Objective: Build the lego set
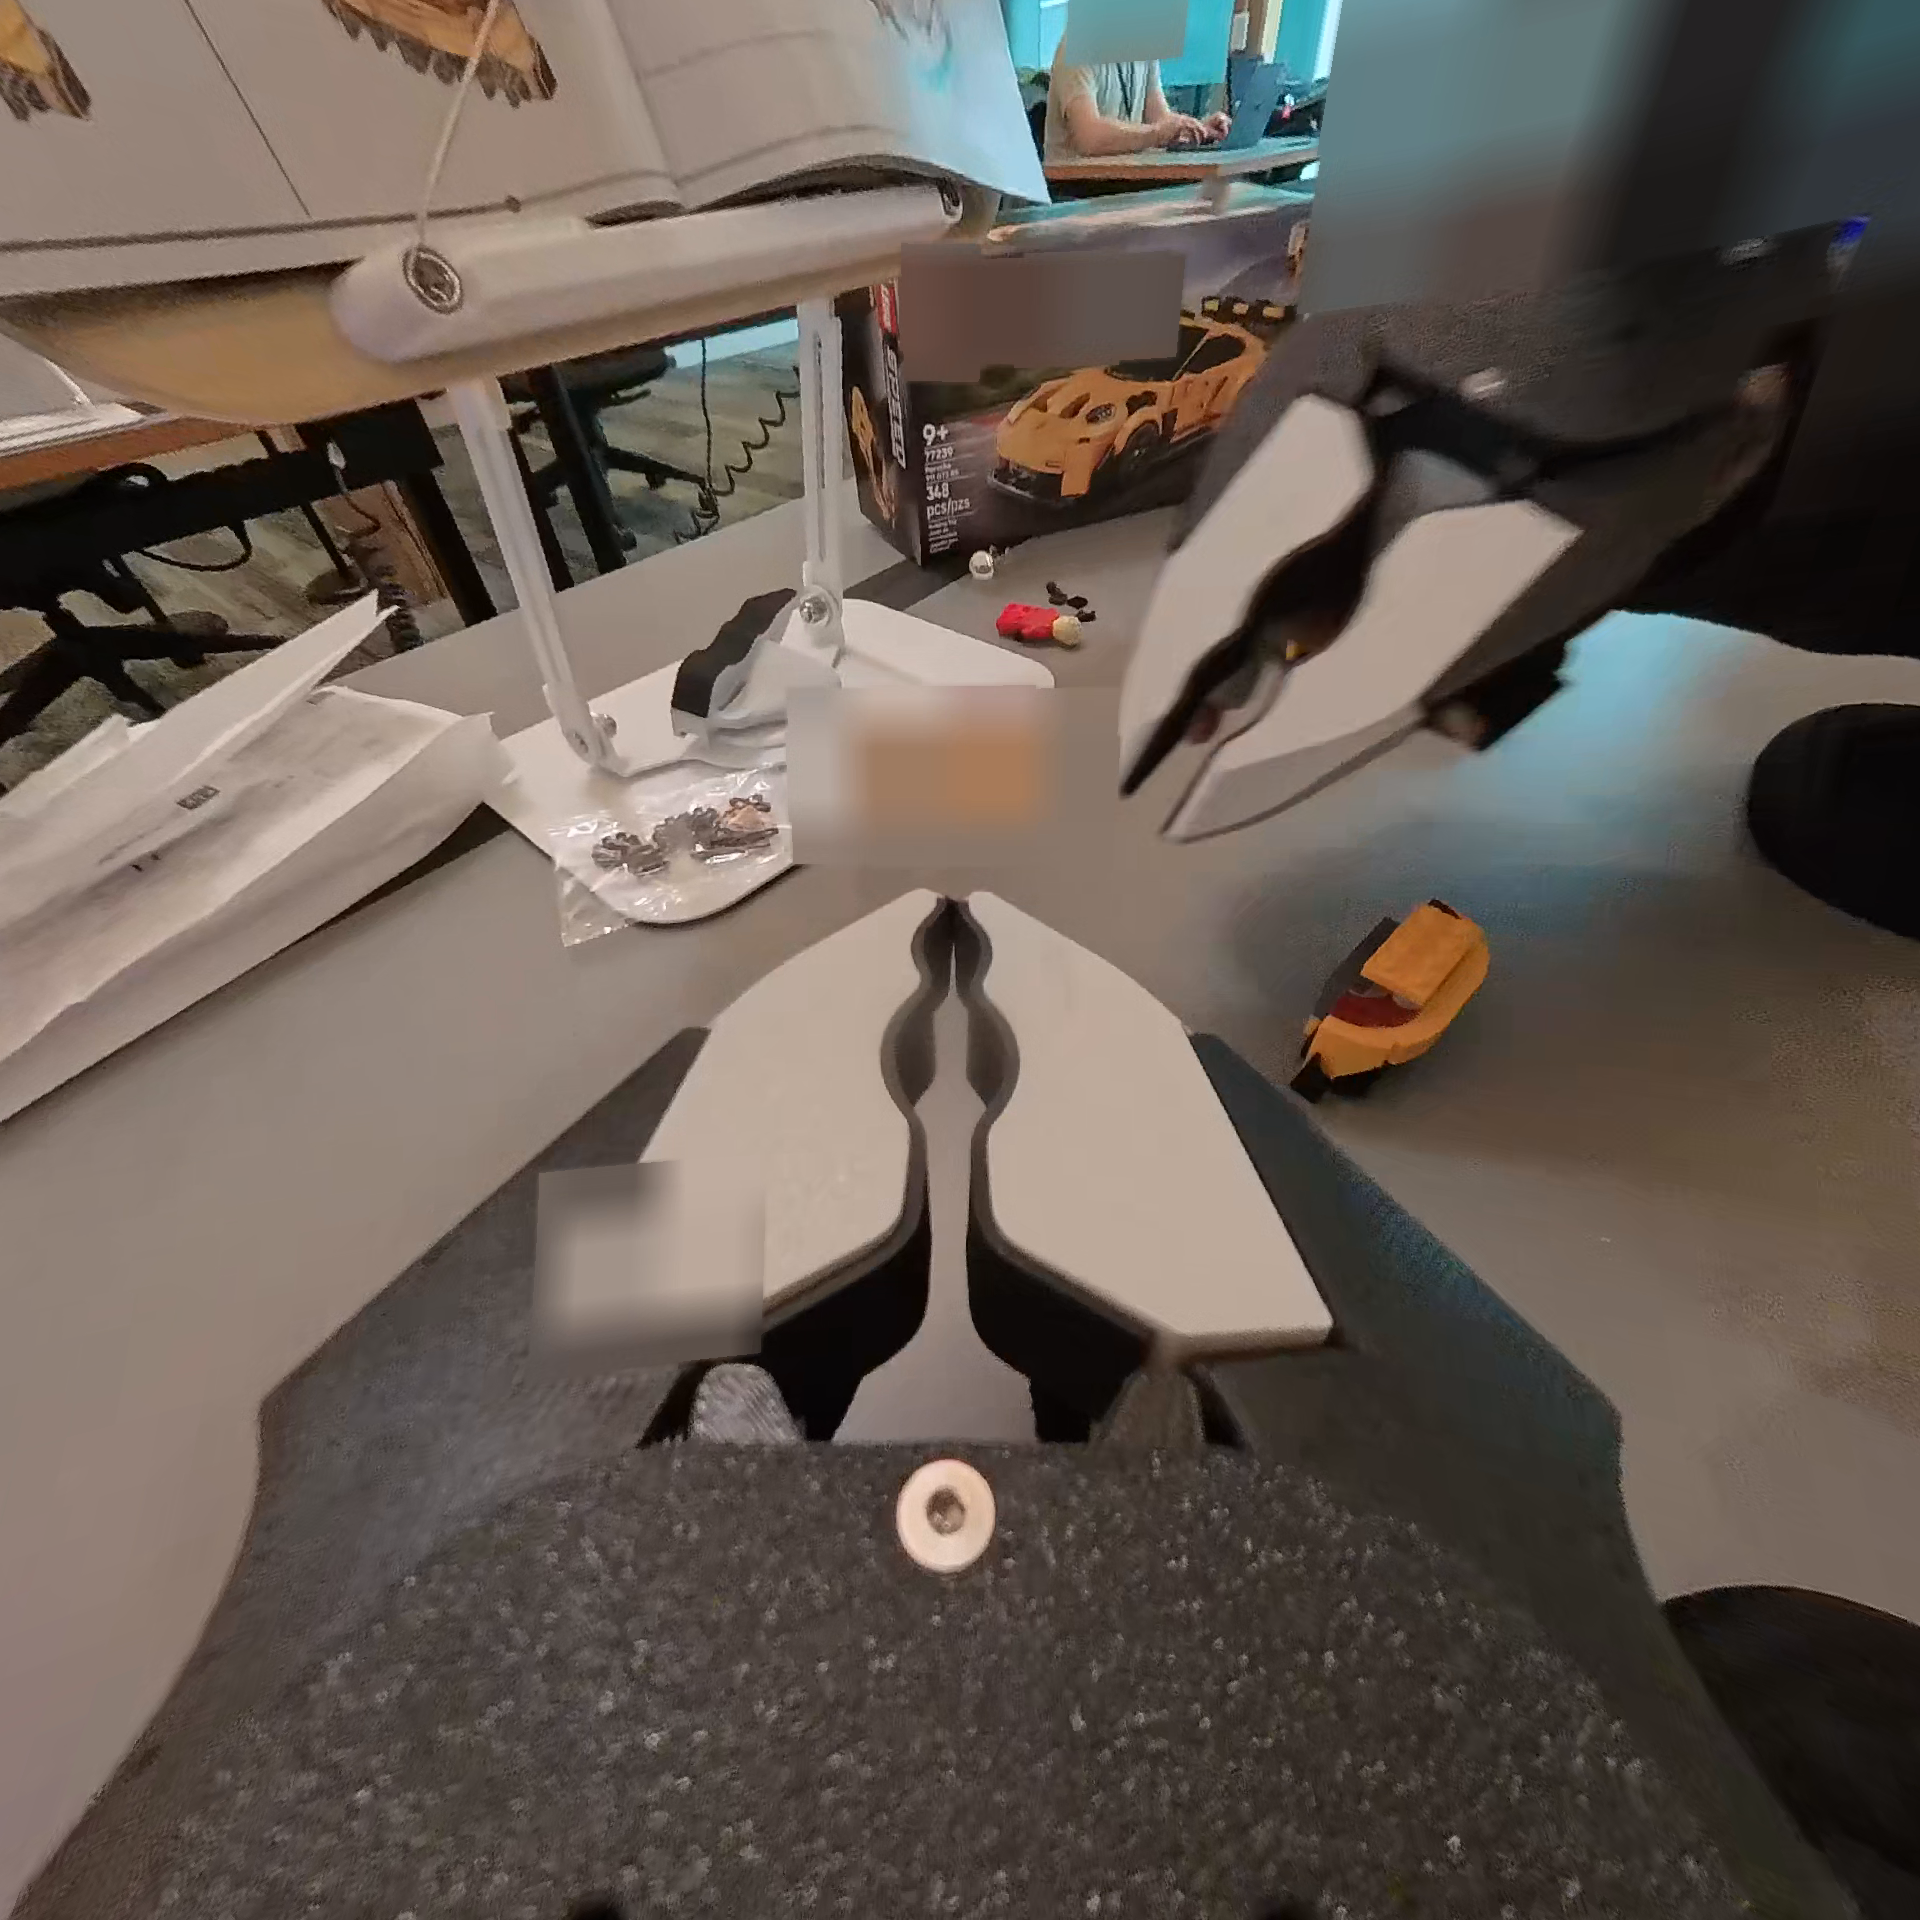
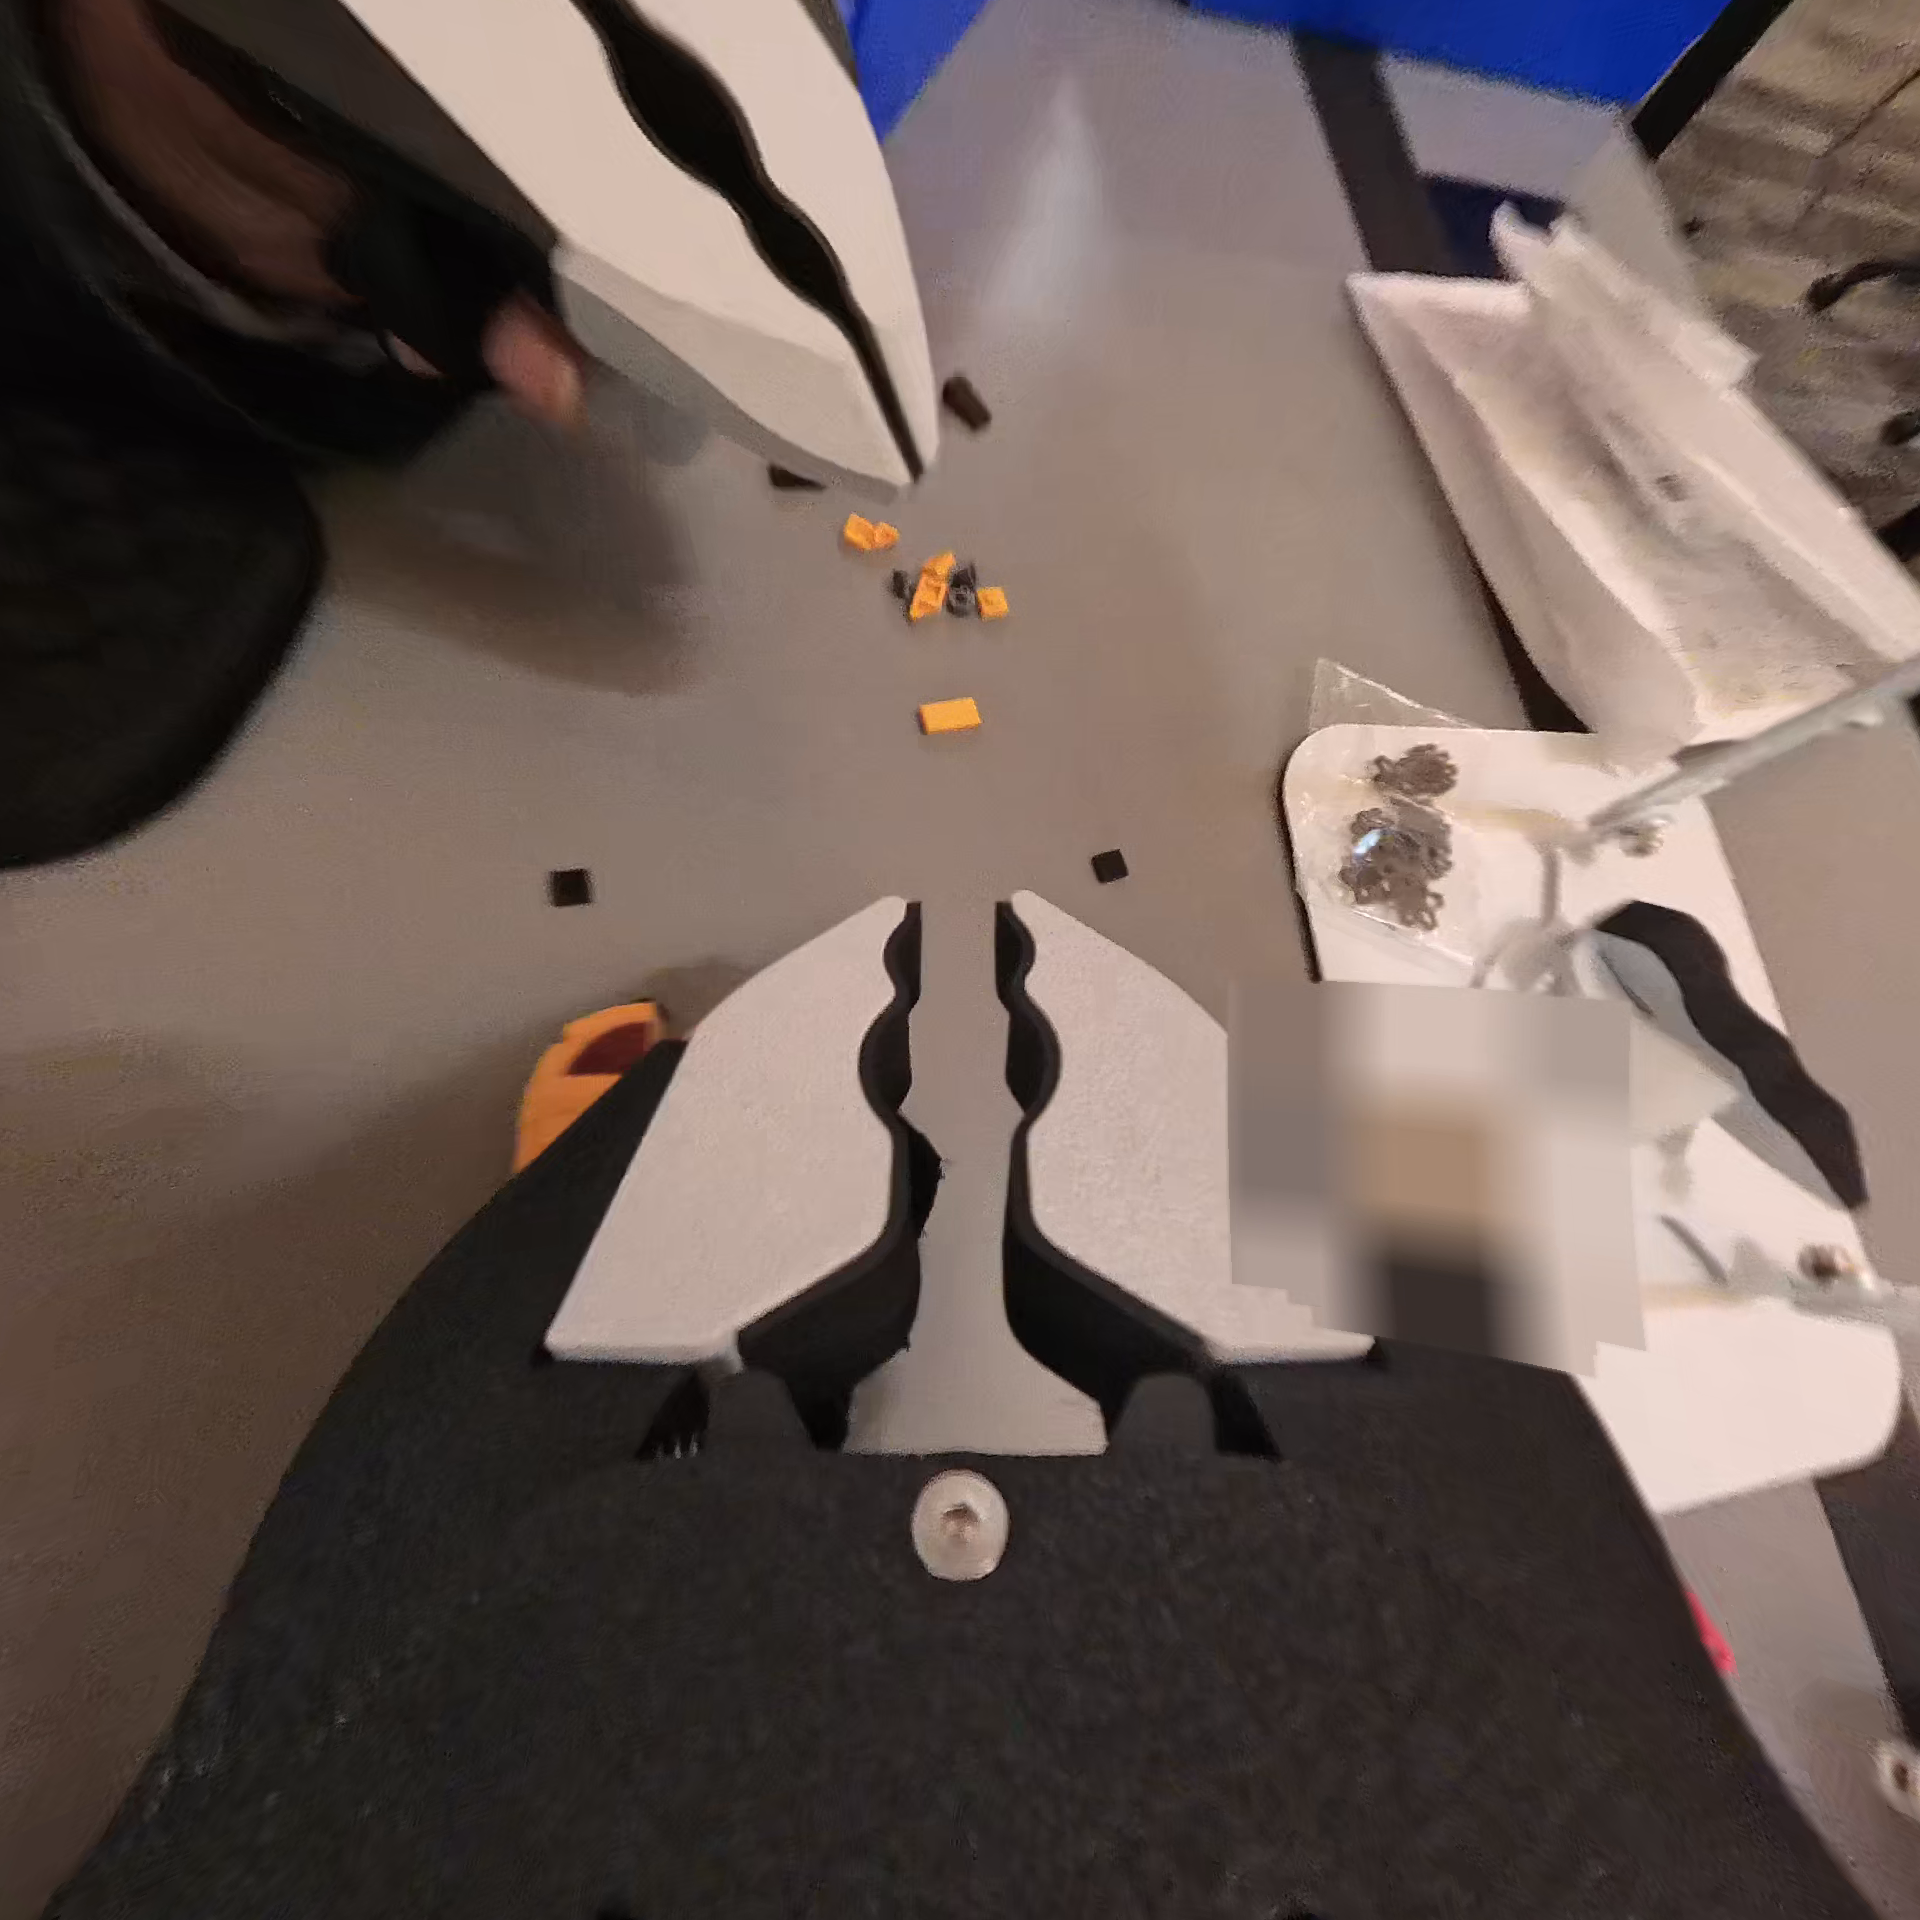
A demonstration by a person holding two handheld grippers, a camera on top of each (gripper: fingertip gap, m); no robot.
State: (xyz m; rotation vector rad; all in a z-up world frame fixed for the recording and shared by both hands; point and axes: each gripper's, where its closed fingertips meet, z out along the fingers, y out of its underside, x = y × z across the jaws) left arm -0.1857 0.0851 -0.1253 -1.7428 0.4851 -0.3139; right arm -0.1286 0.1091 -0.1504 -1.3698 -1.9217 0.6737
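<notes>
My left gripper [image 1: 951, 912] is shut with its tips touching and nothing visible between them, low over the grey table [image 1: 312, 1195]. It also shows in the right wrist view [image 2: 916, 470], with its tips just above several loose orange and black bricks [image 2: 940, 587]. My right gripper [image 2: 958, 906] is narrowly open and empty. In the left wrist view it [image 1: 1158, 810] hovers at the upper right. A partly built orange car section [image 1: 1392, 997] lies on the table, beside my right gripper's left finger [image 2: 582, 1081]. A flat orange brick [image 2: 951, 717] lies ahead of the right gripper.
The set's box [image 1: 1049, 416] stands at the back. A white book stand [image 1: 935, 655] holds the open instruction booklet [image 1: 312, 104]. A clear bag of small black parts [image 1: 686, 836] lies on the stand's base. White paper bags [image 1: 208, 779] lie left. Small black bricks [image 2: 569, 886] lie scattered. My right fingertips sit around 8 cm from my left ones. The flat orange brick [image 2: 951, 717] is about 9 cm from my left fingertips.
</notes>
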